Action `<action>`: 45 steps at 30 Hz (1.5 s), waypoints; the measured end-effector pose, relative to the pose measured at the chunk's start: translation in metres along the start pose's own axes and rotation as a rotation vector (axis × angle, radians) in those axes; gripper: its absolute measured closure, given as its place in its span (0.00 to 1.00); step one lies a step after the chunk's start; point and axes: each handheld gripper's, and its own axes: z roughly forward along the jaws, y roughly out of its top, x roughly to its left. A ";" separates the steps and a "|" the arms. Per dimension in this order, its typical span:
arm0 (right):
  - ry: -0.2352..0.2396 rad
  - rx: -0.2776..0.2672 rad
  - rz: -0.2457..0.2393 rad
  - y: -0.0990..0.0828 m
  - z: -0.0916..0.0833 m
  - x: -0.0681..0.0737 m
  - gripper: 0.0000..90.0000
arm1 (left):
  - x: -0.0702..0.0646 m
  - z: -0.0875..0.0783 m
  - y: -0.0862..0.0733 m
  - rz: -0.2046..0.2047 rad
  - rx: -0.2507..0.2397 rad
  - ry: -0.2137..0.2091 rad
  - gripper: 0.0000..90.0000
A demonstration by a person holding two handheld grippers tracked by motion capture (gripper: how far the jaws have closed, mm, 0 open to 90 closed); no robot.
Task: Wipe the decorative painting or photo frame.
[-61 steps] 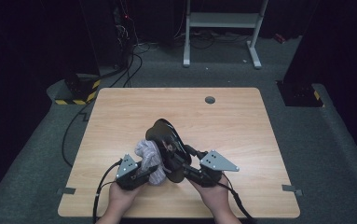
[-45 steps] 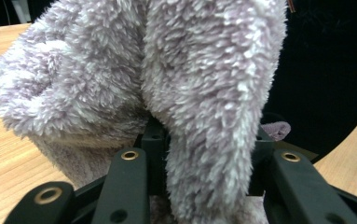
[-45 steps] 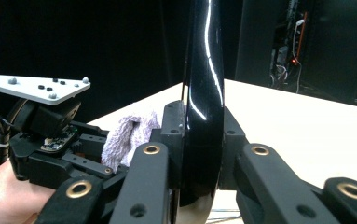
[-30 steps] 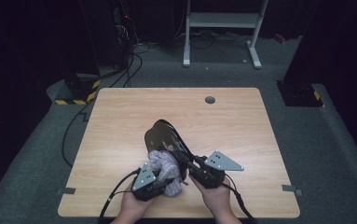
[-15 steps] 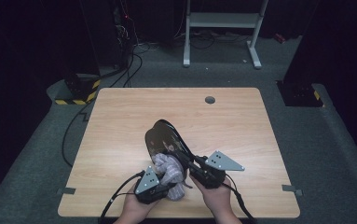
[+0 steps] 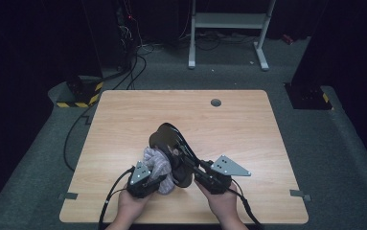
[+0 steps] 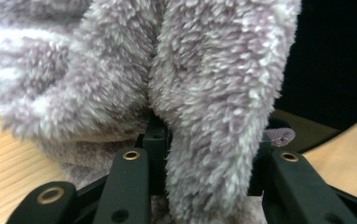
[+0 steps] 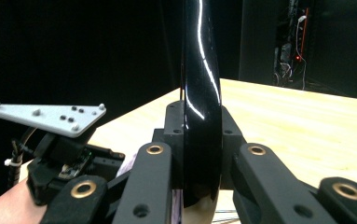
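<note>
A glossy black dish (image 6: 167,140) stands on edge above the front middle of the wooden table (image 6: 123,120). My right gripper (image 6: 187,165) is shut on its rim, and in the right gripper view the thin shiny edge of the dish (image 8: 199,70) rises between the jaws of that gripper (image 8: 199,135). A fluffy lilac-grey cloth (image 6: 156,165) is bunched against the near left face of the dish. My left gripper (image 6: 156,179) is shut on a fold of the cloth (image 7: 204,93), which hides the tips of the left gripper (image 7: 209,149).
A round cable hole (image 6: 215,102) sits near the table's far edge. Cables trail from both grippers over the front edge. Beyond the table are a white frame (image 6: 229,21) and floor cables (image 6: 123,67). The left gripper's body (image 8: 59,163) appears in the right gripper view.
The left gripper has carried the cloth from the dish's left side toward me and rightward, down across its near face. The right gripper and the dish have kept still.
</note>
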 end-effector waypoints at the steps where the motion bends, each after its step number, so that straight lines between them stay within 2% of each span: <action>1: 0.001 0.000 -0.001 0.000 0.000 0.000 0.89 | -0.002 0.000 0.000 0.006 -0.001 -0.004 0.71; 5: -0.001 0.000 0.000 0.000 0.000 0.000 0.89 | -0.013 0.001 0.001 0.033 -0.014 -0.048 0.71; 9: -0.003 -0.001 0.002 0.000 -0.001 -0.001 0.89 | -0.028 0.002 0.003 0.072 -0.038 -0.132 0.71; 11: -0.004 -0.002 0.002 0.000 -0.001 -0.002 0.89 | -0.037 0.002 0.004 0.113 -0.048 -0.185 0.71; 16: -0.002 -0.002 0.003 0.000 -0.002 -0.002 0.89 | -0.058 0.003 0.008 0.194 -0.057 -0.259 0.71; 18: 0.000 -0.002 0.002 0.000 -0.001 -0.001 0.89 | -0.062 0.003 0.008 0.217 -0.054 -0.258 0.71; 21: 0.002 -0.001 0.002 0.000 -0.001 -0.001 0.89 | -0.058 0.003 0.009 0.200 -0.055 -0.277 0.71; 25: 0.001 -0.001 0.002 0.000 -0.001 -0.001 0.89 | -0.050 0.003 0.009 0.174 -0.056 -0.266 0.72; 27: -0.002 -0.001 0.002 0.000 -0.001 -0.001 0.89 | -0.045 0.003 0.008 0.169 -0.055 -0.244 0.72; 29: -0.005 -0.002 0.002 0.000 -0.001 -0.002 0.89 | -0.036 0.003 0.007 0.145 -0.053 -0.216 0.72; 31: -0.005 -0.002 0.005 -0.001 -0.001 -0.002 0.89 | -0.026 0.002 0.006 0.099 -0.044 -0.176 0.72; 34: -0.007 -0.003 0.006 -0.001 -0.001 -0.002 0.89 | -0.010 0.001 0.005 0.023 -0.039 -0.089 0.72; 36: -0.007 -0.004 0.004 -0.001 -0.001 -0.002 0.89 | -0.005 -0.002 0.007 -0.005 -0.051 -0.071 0.72; 37: -0.005 -0.004 0.003 -0.001 -0.001 -0.002 0.89 | -0.005 -0.006 0.010 -0.014 -0.077 -0.088 0.72; 39: -0.003 -0.004 0.001 -0.001 -0.001 -0.001 0.89 | -0.013 -0.011 0.015 0.008 -0.113 -0.119 0.72; 41: -0.002 -0.004 0.000 -0.001 0.000 -0.001 0.89 | -0.025 -0.013 0.021 0.057 -0.128 -0.145 0.72; 43: -0.002 -0.004 0.000 -0.001 0.000 0.000 0.89 | -0.039 -0.012 0.024 0.096 -0.134 -0.182 0.72; 45: -0.003 -0.003 -0.001 -0.001 0.000 0.000 0.89 | -0.051 -0.008 0.023 0.141 -0.119 -0.203 0.72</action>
